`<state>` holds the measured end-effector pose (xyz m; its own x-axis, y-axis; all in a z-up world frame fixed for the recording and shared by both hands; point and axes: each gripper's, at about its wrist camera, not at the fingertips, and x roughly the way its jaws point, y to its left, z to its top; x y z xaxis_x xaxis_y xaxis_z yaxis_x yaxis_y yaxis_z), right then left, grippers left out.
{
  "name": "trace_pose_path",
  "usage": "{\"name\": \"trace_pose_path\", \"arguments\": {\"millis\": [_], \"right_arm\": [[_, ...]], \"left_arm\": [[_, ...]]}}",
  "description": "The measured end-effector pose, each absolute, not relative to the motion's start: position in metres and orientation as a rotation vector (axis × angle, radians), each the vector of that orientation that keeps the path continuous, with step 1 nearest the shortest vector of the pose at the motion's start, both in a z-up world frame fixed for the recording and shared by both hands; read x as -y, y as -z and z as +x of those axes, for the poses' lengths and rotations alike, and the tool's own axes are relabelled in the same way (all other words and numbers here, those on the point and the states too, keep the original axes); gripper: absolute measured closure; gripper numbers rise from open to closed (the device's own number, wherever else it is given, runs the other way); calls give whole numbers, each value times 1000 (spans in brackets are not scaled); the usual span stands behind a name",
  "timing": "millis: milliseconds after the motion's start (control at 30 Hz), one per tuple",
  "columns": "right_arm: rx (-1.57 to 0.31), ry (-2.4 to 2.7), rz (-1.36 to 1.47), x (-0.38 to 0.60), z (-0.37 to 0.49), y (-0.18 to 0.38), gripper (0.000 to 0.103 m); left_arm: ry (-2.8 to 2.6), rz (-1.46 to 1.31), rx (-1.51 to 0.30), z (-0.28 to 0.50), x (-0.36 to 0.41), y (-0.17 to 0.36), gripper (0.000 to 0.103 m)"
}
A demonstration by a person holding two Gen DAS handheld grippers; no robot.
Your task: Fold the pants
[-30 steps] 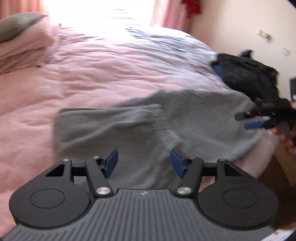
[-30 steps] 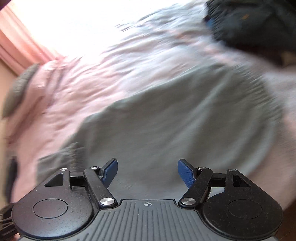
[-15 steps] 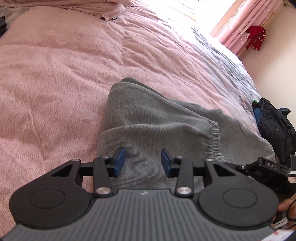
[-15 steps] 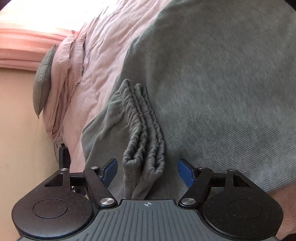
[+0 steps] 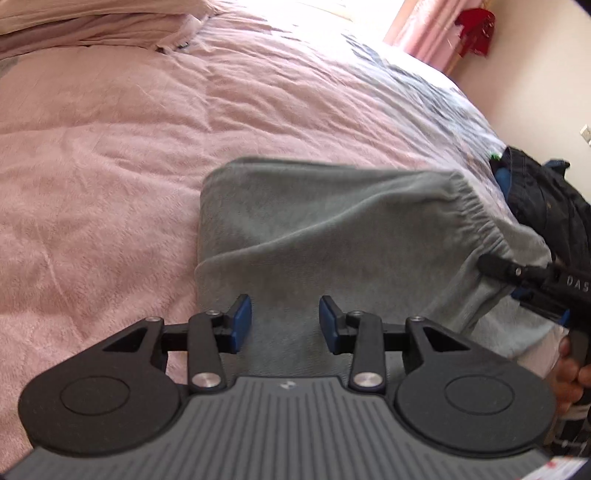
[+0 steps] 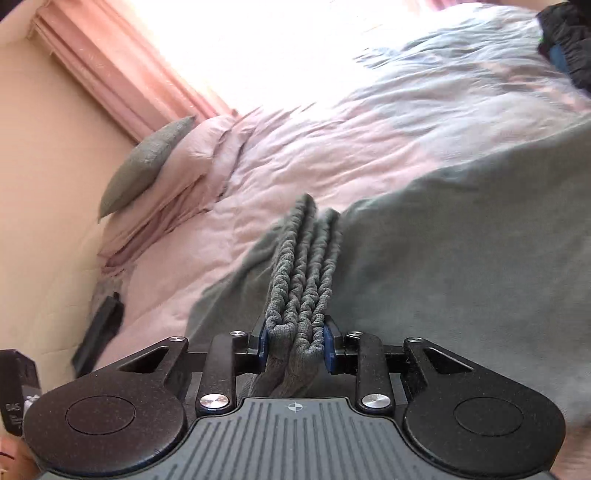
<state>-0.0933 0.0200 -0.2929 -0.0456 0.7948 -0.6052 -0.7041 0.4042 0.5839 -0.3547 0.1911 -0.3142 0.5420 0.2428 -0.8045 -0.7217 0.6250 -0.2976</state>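
Observation:
Grey sweatpants (image 5: 332,229) lie folded on the pink bedspread (image 5: 110,166). My left gripper (image 5: 285,321) hovers low over their near edge. Its jaws are closing, with grey cloth lying between the blue pads (image 5: 242,319), which do not visibly press it. In the right wrist view my right gripper (image 6: 295,343) is closing, and its pads pinch the stacked elastic waistband (image 6: 303,273), several ribbed layers thick. The left wrist view shows that gripper (image 5: 506,280) at the pants' right end, where the gathered band (image 5: 469,206) runs into it. A hand (image 5: 569,373) holds it.
A dark garment pile (image 5: 546,206) sits on the bed just beyond the pants on the right. Pink pillows (image 5: 92,22) and a grey cushion (image 6: 147,162) lie at the head. Pink curtains (image 6: 122,85) and a wall bound the bed; a black object (image 6: 98,332) leans beside it.
The right jaws have gone from wide open around the bunched waistband to pinching it. The left jaws have narrowed and the left gripper has moved in lower over the pants.

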Motion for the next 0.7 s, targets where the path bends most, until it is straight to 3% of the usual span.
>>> {"name": "trace_pose_path", "arguments": {"millis": [133,333,700], "right_arm": [[-1259,-1134,104,-11,-79,337,78],[-1148,-1174,112,-9,-83,316,78],[-1123,-1065,10,-1,-87,325,78]], "left_arm": [[-637,-648,-859,-344,-182,331,72],[-643,-651,-861,-345,-184,328,76],[-617,-610,-890,-335,-179,332,79]]}}
